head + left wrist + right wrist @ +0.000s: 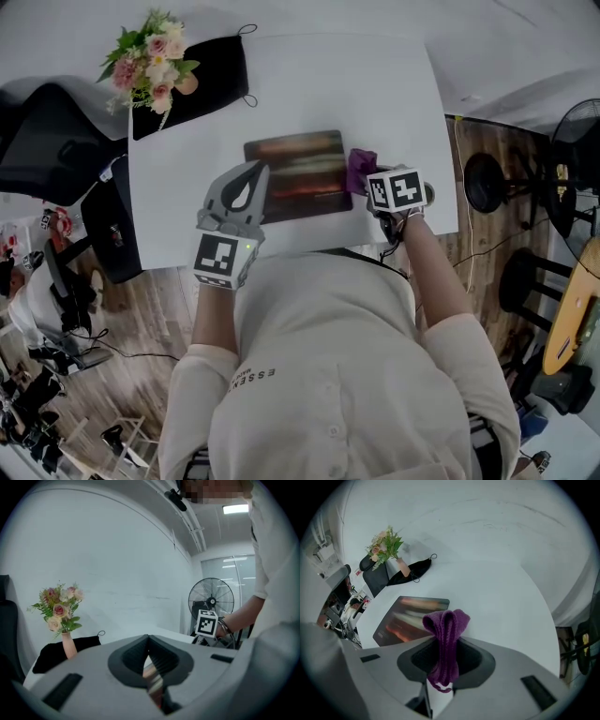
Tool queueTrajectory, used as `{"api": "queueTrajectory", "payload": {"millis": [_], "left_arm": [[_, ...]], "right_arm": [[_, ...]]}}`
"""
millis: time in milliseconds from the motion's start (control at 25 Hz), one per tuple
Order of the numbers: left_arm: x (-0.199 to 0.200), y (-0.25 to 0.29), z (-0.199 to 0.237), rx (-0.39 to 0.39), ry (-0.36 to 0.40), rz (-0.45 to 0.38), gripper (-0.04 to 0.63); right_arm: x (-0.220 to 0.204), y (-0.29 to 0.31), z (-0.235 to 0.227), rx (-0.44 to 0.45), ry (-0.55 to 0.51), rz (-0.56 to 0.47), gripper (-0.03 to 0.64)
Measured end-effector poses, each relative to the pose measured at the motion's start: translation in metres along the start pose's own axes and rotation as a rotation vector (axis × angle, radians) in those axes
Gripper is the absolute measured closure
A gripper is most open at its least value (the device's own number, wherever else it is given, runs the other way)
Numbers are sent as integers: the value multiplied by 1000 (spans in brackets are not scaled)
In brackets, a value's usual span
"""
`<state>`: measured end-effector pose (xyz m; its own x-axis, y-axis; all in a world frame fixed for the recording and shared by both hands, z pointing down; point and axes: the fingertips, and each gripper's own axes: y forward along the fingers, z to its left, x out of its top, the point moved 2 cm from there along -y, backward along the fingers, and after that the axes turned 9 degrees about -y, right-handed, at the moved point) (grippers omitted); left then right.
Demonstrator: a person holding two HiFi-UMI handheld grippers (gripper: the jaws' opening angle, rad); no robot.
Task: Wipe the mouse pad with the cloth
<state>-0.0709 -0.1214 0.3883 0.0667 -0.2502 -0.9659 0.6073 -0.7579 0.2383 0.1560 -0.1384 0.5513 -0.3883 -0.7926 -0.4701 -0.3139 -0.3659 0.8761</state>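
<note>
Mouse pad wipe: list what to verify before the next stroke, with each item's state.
1. Purple knitted cloth clamped in the right gripper: ok.
2. Cloth touching the dark rectangular mouse pad: cannot tell; it sits at the pad's right edge.
3. Left gripper over the pad's left edge, jaws together: ok.
4. Left gripper pressing the pad down: cannot tell.
5. Pad flat on the white table, nothing else on it: ok.
6. Vase of pink flowers and black fabric apart from the pad: ok.

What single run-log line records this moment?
left gripper: shut, over mouse pad left edge | right gripper: shut on purple cloth, at pad right edge
</note>
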Motion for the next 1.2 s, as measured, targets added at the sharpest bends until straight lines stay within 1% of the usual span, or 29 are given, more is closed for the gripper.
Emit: {"api": "queueTrajectory", "payload": {"millis": [120, 240, 400, 520, 600, 720, 880, 1000, 1080, 1200], "left_arm": [[0, -2, 1, 10, -3, -5, 595], [-1, -8, 5, 28, -8, -7, 595], [-8, -20, 15, 66, -25, -3, 595], [-14, -34, 22, 105, -38, 9, 595], [-14, -43, 25, 124, -44, 2, 595], [-19, -57, 31, 151, -56, 0, 595], [-23, -72, 43, 190, -76, -6, 595], [-27, -79, 48, 203, -84, -7, 595], [-28, -82, 50, 210, -85, -9, 595], [-33, -85, 54, 213, -91, -1, 595]], "right_arm": [[7, -8, 11, -22, -31, -8, 514], [18, -10, 35, 9, -78, -21, 514], [33, -7, 80, 121, -124, -43, 514], [38, -1, 121, 231, -171, -33, 514], [39, 5, 148, 297, -211, -22, 514], [39, 16, 180, 352, -247, -5, 514], [36, 31, 219, 405, -275, 34, 514], [32, 40, 241, 438, -317, 51, 514], [31, 45, 250, 434, -342, 58, 514], [30, 50, 253, 409, -349, 62, 514]]}}
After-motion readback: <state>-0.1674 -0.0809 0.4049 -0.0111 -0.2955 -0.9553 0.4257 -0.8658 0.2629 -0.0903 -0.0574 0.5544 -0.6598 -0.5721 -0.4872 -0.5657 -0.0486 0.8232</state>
